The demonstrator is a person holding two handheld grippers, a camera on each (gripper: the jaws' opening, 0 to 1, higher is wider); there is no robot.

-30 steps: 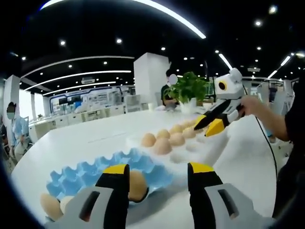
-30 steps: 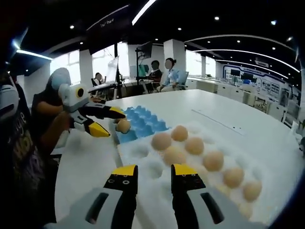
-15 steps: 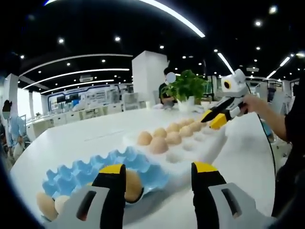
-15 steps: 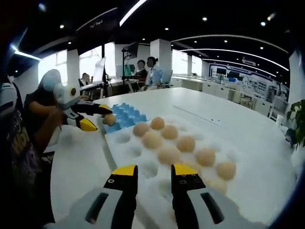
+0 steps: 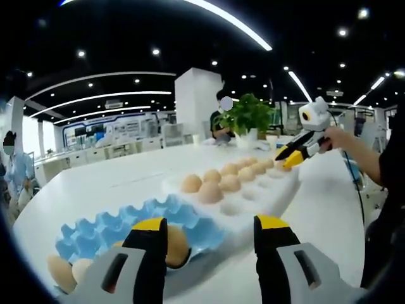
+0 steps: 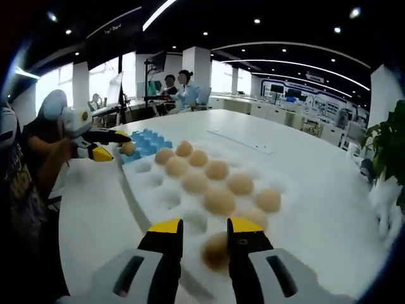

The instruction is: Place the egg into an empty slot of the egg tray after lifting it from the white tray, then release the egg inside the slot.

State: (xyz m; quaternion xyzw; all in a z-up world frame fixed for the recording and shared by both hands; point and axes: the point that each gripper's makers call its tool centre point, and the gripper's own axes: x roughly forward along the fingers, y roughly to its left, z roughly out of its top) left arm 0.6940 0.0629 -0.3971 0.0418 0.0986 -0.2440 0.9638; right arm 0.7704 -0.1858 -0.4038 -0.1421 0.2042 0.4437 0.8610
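Between the open jaws of my right gripper [image 6: 204,228] lies a brown egg [image 6: 216,251], resting at the near end of the white tray [image 6: 158,201]. Several more eggs [image 6: 217,170] fill the tray's other hollows. The blue egg tray [image 6: 147,140] sits beyond it, with my left gripper [image 6: 104,144] at its edge beside an egg [image 6: 128,148]. In the left gripper view, my left gripper [image 5: 209,228] stands open over the blue egg tray [image 5: 107,231]; one egg [image 5: 176,244] rests in a slot by the left jaw. My right gripper [image 5: 296,154] hovers at the far end of the white tray [image 5: 269,196].
Both trays lie on a large white table [image 6: 304,171]. A potted plant [image 5: 250,115] stands at its far side. A hand [image 5: 340,137] holds the right gripper. People sit at desks [image 6: 177,88] in the background.
My right gripper has travelled along the white tray to its end, and an egg now lies between its jaws. The left gripper has stayed over the blue tray.
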